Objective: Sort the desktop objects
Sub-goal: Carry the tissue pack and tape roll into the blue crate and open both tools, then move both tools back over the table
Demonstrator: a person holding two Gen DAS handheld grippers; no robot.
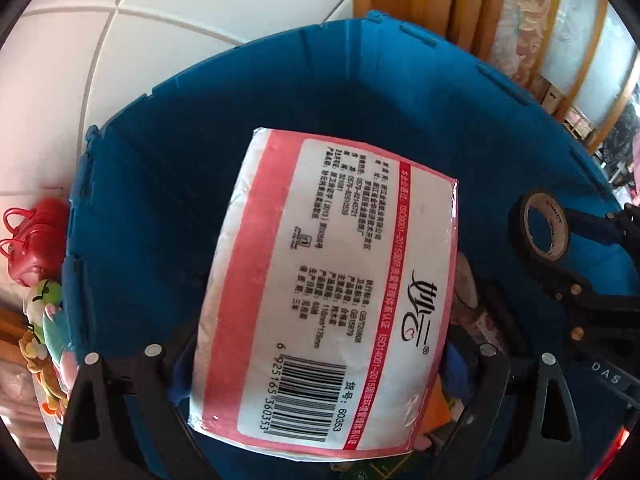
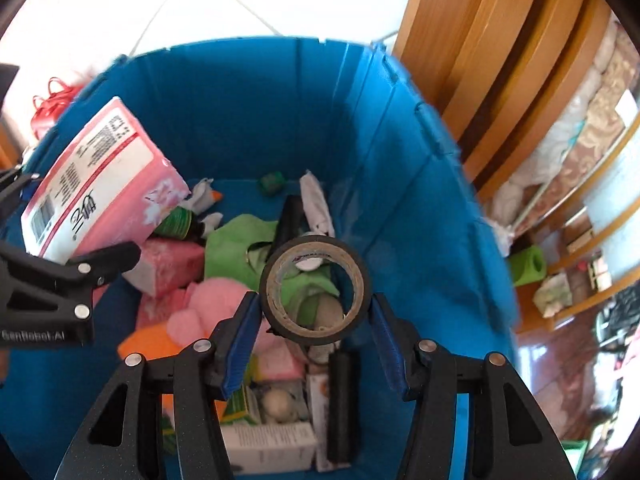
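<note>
A pink and white tissue pack (image 1: 328, 292) fills the left wrist view, held between my left gripper's (image 1: 316, 356) fingers above the blue bin (image 1: 280, 92). It also shows in the right wrist view (image 2: 96, 180) at the bin's left side, with the left gripper (image 2: 64, 276) beside it. My right gripper (image 2: 314, 312) is shut on a black tape roll (image 2: 316, 292) and holds it over the bin (image 2: 248, 100). The roll (image 1: 540, 232) and right gripper (image 1: 560, 240) show at the right of the left wrist view.
The bin holds several items: a green cloth (image 2: 240, 248), a pink plush (image 2: 212, 304), small boxes (image 2: 272, 440), a black bar (image 2: 340, 404). A red bag (image 1: 36, 236) and plush toys (image 1: 44, 320) sit left of the bin. Wooden door frame (image 2: 480, 60) stands right.
</note>
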